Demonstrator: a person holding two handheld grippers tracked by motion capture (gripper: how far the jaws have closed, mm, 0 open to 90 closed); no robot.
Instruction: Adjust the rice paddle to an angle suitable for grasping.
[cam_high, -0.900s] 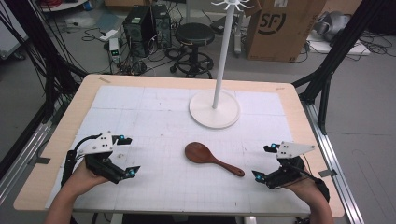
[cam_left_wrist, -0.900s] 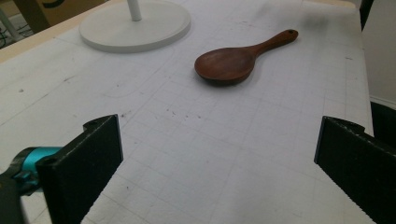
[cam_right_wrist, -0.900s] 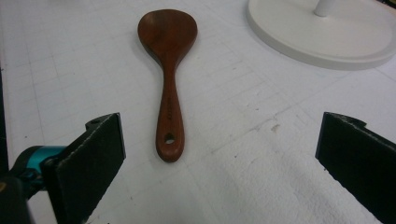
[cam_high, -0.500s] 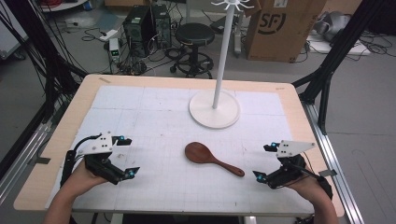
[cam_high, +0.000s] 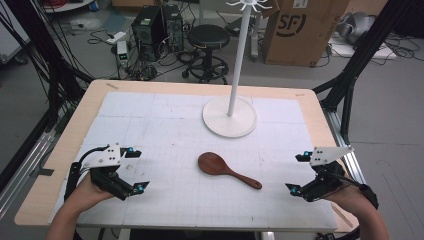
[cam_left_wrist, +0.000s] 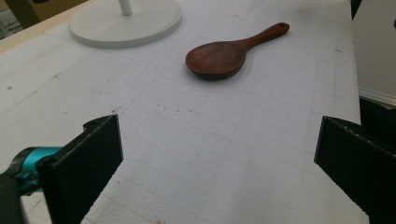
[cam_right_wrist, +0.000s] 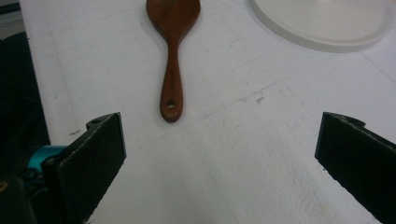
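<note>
The dark brown wooden spoon (cam_high: 227, 170) lies mid-worktop, handle slanting toward the near right corner; the right claw (cam_high: 299, 173), released, is nearer; the left claw (cam_high: 138, 169) gapes empty.

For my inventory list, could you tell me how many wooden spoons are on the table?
1: the wooden spoon lies on the white mat between the two grippers, in front of the stand's round base, its handle toward the right gripper.

Even, soft overhead light, faint shadows, mild blur in close views.
</note>
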